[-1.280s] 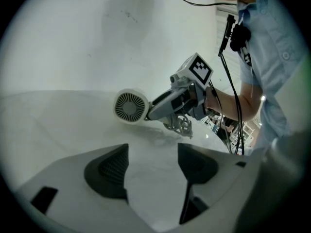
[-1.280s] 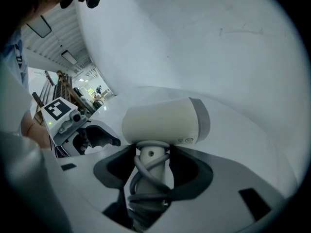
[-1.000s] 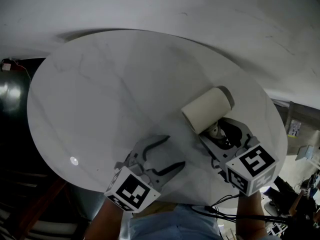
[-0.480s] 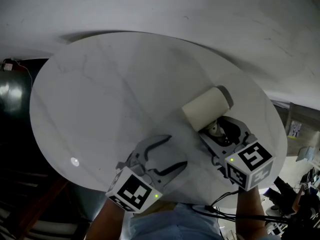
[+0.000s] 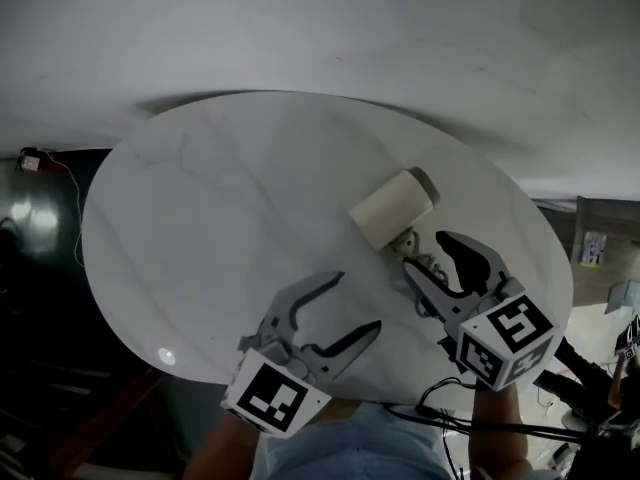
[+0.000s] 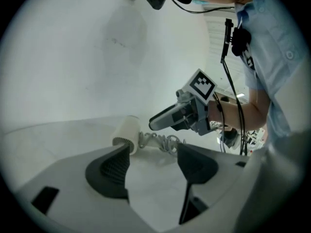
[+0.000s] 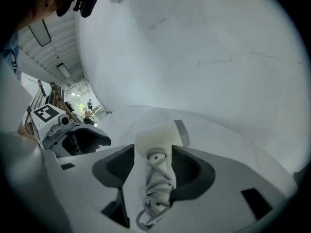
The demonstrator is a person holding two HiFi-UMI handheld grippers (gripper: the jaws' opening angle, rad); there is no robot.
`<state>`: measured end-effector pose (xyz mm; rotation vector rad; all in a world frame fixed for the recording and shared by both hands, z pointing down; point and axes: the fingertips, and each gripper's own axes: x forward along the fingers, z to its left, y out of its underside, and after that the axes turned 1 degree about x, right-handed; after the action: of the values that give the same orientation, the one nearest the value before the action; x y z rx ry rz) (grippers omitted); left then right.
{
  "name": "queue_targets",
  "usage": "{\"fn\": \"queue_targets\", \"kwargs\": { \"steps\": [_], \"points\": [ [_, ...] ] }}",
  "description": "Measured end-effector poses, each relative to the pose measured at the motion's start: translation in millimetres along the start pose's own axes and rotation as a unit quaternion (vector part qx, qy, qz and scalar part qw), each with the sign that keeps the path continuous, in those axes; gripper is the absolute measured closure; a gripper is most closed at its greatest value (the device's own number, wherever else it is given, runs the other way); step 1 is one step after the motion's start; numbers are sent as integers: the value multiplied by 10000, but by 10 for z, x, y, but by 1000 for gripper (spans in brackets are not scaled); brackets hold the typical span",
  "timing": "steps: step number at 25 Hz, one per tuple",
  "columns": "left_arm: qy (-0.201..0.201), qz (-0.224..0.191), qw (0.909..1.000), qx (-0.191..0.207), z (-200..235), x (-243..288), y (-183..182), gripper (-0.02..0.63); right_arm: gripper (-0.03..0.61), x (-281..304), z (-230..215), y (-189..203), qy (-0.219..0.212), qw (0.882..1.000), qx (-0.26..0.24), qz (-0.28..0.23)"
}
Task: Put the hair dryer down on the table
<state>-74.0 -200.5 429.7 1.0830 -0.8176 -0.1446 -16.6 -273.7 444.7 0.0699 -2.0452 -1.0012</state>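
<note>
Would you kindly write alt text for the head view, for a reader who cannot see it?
A cream hair dryer lies on a round white marble table. The right hand-held gripper has just been opening its jaws, the dryer's cord-wrapped handle loose between them; the left hand-held gripper is open and empty.

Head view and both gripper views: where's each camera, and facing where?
Head view: on the person's head, looking steeply down at the table; shows the left hand-held gripper, the right hand-held gripper and forearms.
Left gripper view: on the left hand-held gripper, looking along its open, empty jaws across the table; shows the person's torso.
Right gripper view: on the right hand-held gripper, looking along its jaws, which have just been opening; the hair dryer handle lies between them, unpressed.
All three views share the hair dryer.
</note>
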Motion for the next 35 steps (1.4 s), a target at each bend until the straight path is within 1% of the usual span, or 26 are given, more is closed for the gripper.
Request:
{"fn": "queue_targets", "kwargs": {
  "steps": [3, 4, 6, 9, 11, 13, 15, 21, 26, 30, 35],
  "points": [
    [-170, -254, 9993, 227, -38, -70, -240, 312, 354, -281, 39, -206, 106, 9983, -23, -572],
    [-228, -332, 9987, 312, -51, -100, -324, 330, 365, -377, 55, -273, 140, 9970, -24, -761],
    [-387, -507, 9971, 419, -84, -191, -489, 382, 407, -568, 118, -379, 209, 9939, -81, -1080],
    [-723, -814, 9935, 320, -144, -400, -697, 468, 469, -836, 323, -467, 241, 9880, -244, -1505],
    [-979, -1001, 9896, 319, -184, -546, -808, 519, 513, -995, 490, -506, 259, 9830, -363, -1780],
    [-1205, -1195, 9849, 351, -216, -655, -916, 560, 539, -1111, 614, -529, 360, 9783, -521, -1973],
    [-1339, -1368, 9809, 345, -261, -726, -1013, 588, 552, -1194, 692, -533, 478, 9746, -632, -2095],
    [-1648, -1569, 9732, 321, -346, -783, -1236, 600, 566, -1326, 766, -583, 589, 9671, -570, -2407],
    [-1816, -1843, 9653, 354, -329, -767, -1401, 600, 568, -1408, 778, -720, 684, 9585, -747, -2666],
    [-1867, -1845, 9642, 366, -329, -750, -1434, 600, 568, -1428, 778, -707, 676, 9583, -765, -2670],
    [-1835, -1839, 9648, 423, -345, -695, -1506, 600, 568, -1435, 765, -685, 696, 9582, -832, -2647]
  ]
}}
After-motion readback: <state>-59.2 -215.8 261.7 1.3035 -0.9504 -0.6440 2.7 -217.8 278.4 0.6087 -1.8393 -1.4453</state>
